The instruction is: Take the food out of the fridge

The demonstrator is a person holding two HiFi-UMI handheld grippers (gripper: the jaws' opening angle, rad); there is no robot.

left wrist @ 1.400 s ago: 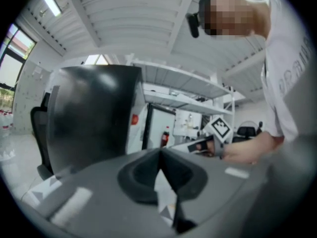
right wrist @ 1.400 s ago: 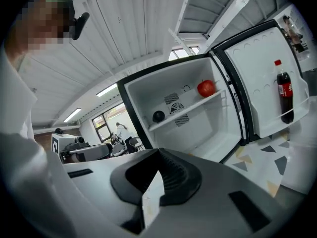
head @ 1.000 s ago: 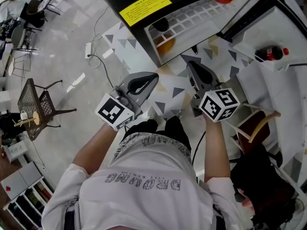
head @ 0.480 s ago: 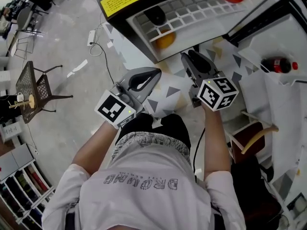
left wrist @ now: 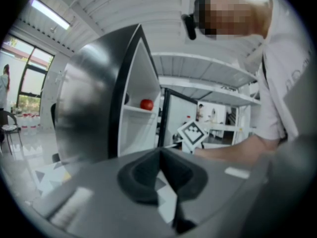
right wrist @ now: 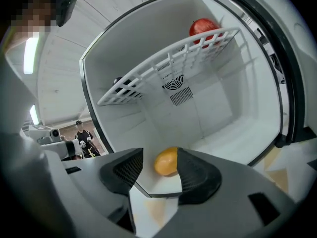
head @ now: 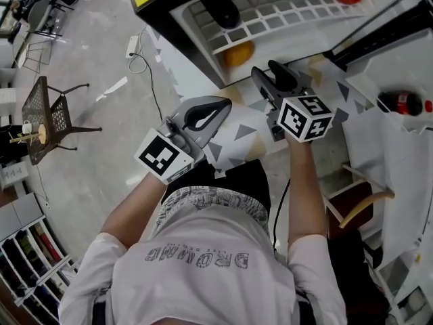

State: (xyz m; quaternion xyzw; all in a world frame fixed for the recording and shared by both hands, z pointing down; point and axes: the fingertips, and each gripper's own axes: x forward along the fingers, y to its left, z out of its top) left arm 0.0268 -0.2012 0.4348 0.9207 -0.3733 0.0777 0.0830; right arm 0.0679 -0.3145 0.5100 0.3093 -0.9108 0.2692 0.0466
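The fridge (head: 196, 42) stands open. An orange (right wrist: 166, 161) lies on its white floor, also seen from above as the orange (head: 238, 54). On the wire shelf (right wrist: 168, 63) sit a red fruit (right wrist: 204, 28) and a dark object (head: 222, 9). My right gripper (right wrist: 159, 170) points into the fridge; its jaws have just been opening and now stand open. The orange shows through their gap a little ahead, untouched. From the head view the right gripper (head: 269, 76) is just short of the fridge's edge. My left gripper (left wrist: 159, 155) is shut and empty, held back to the left (head: 222, 105).
A cola bottle (head: 402, 102) rests in the open fridge door at the right. A wooden chair (head: 362, 205) stands low on the right, a wire chair (head: 47, 124) far left. A power strip with its cable (head: 132, 46) lies on the floor beside the fridge.
Both grippers have sunk and come closer to the fridge's opening. The right gripper's jaws, shut a second ago, have opened. The left gripper stays shut.
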